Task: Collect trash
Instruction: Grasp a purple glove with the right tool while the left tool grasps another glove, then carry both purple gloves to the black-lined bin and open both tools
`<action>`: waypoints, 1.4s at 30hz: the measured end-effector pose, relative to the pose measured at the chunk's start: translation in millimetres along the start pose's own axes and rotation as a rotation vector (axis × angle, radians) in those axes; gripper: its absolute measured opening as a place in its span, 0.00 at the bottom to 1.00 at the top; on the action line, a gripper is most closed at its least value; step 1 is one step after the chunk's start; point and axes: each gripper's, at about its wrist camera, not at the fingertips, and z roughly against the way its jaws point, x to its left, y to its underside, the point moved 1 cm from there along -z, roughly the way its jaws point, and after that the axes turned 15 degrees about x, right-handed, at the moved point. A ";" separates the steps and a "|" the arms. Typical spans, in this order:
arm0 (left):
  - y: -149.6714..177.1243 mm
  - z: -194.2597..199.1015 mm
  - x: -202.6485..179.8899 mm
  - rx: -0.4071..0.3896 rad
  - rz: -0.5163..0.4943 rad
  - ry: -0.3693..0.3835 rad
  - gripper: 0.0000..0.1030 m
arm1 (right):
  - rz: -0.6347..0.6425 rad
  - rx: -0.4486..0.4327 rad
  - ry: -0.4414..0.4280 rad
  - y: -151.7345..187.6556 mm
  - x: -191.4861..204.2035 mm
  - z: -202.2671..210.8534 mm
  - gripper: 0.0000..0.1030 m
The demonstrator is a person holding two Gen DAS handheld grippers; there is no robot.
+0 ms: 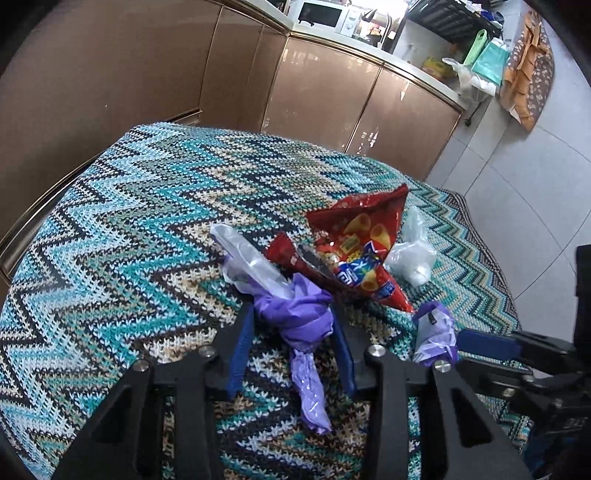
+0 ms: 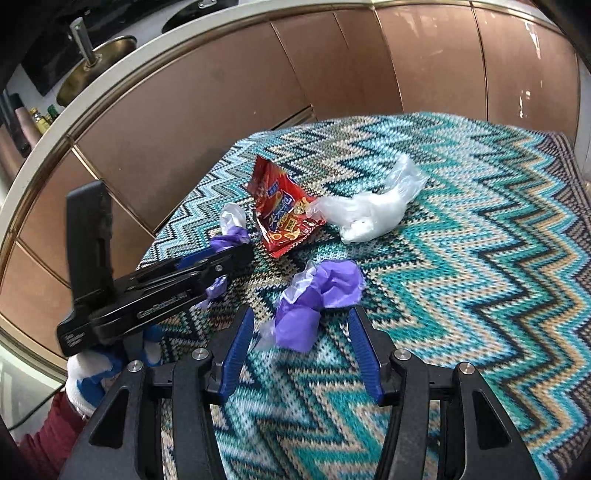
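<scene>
On the zigzag knitted cloth (image 1: 110, 240) lie a red snack bag (image 1: 362, 251), a clear plastic wad (image 1: 412, 258) and two crumpled purple gloves. My left gripper (image 1: 293, 317) is open, its blue fingers on either side of one purple glove (image 1: 295, 314), which has clear plastic at its far end. My right gripper (image 2: 301, 314) is open around the other purple glove (image 2: 317, 299). The left gripper shows in the right wrist view (image 2: 207, 266), the right gripper's blue finger in the left wrist view (image 1: 484, 341). The snack bag (image 2: 284, 214) and the clear wad (image 2: 373, 214) lie beyond.
Glossy brown cabinet doors (image 1: 325, 85) with a white counter run behind the table. A microwave (image 1: 321, 14) and bags (image 1: 487, 62) sit on the counter. Grey tiled floor (image 1: 524, 177) lies to the right. A metal lid (image 2: 92, 66) rests on the counter.
</scene>
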 end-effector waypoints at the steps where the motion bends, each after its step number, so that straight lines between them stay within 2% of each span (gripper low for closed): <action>1: 0.3 -0.4 -0.2 0.000 -0.001 0.003 0.36 | -0.007 0.003 -0.003 -2.1 -1.1 -3.1 0.51; 5: 0.9 0.4 -0.6 -0.008 -0.008 0.002 0.33 | -0.023 0.018 -0.001 -8.5 -3.8 -15.3 0.50; 9: 2.9 3.9 -1.3 -0.019 -0.011 -0.009 0.31 | -0.032 0.024 -0.012 -9.7 -7.5 -21.9 0.31; 12: 4.8 6.7 -3.0 -0.027 -0.006 -0.022 0.31 | -0.019 0.017 -0.012 -6.9 -6.1 -20.4 0.27; 19: 19.6 21.6 -3.6 -0.038 0.002 -0.055 0.31 | 0.004 -0.006 -0.012 8.8 -5.8 0.0 0.26; 25: 39.7 51.1 -11.7 -0.072 -0.005 -0.079 0.31 | 0.030 -0.042 0.007 33.1 -0.7 29.9 0.26; 33: 60.1 85.0 -36.1 -0.111 -0.044 -0.092 0.31 | 0.093 -0.120 0.122 67.4 18.8 76.9 0.26; 42: 74.7 104.7 -93.0 -0.130 -0.128 -0.077 0.31 | 0.121 -0.207 0.237 108.9 13.5 120.5 0.26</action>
